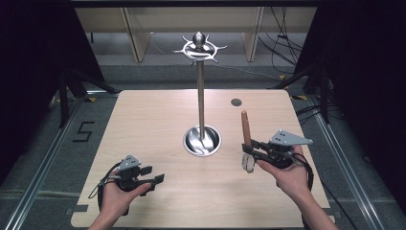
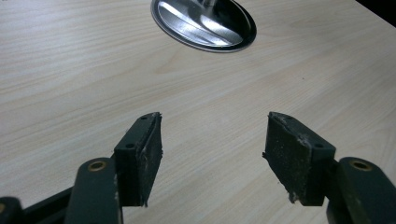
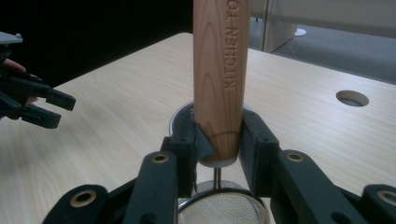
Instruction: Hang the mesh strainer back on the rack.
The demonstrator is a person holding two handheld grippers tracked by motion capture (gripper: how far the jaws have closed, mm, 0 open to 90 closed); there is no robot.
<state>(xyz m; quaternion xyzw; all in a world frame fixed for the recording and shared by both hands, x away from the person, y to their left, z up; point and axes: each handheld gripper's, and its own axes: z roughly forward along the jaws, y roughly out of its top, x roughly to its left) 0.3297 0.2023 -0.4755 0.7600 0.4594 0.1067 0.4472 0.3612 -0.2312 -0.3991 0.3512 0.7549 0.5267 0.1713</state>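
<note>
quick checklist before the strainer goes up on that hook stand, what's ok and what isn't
1. Right tongs shut on the strainer handle: ok.
2. Handle upright, mesh end down: ok.
3. Left tongs open, holding nothing: ok.
4. Left tongs apart from the stand: ok.
5. Hooks on top of the stand free: ok.
6. Hanging hole or loop on the strainer: cannot tell.

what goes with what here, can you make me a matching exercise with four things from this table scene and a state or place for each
Things:
1. left gripper
2. right gripper
3. metal stand
4. round hole

States or places:
a. clamped on a wooden handle
b. upright at the table's middle, hooks on top
c. jaws apart, nothing between them
d. in the tabletop, on the far right side

Pairs: 1-c, 2-a, 3-b, 4-d
</note>
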